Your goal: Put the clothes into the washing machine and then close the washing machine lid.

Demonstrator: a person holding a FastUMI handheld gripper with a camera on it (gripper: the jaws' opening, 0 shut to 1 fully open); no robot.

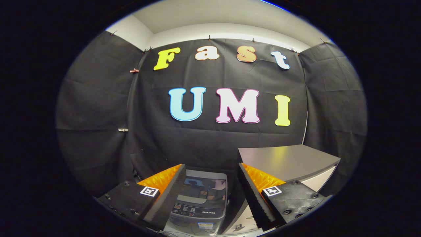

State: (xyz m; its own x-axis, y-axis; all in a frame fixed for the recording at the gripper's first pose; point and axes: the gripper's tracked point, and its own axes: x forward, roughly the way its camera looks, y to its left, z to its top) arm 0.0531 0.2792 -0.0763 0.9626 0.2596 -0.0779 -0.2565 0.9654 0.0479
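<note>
Gripper view: gripper (210, 169) spread wide and empty above the washer (201, 204), lid (204, 189) looking stiff and slick, best pushed at its near edge.

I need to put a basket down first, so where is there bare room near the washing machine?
The grey cabinet top, beside the washing machine, looks bare. The machine's lid lies flat between the open gripper's fingers.

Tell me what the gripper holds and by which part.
Nothing. The gripper has its jaws open, with the washing machine seen between them, lid down.
</note>
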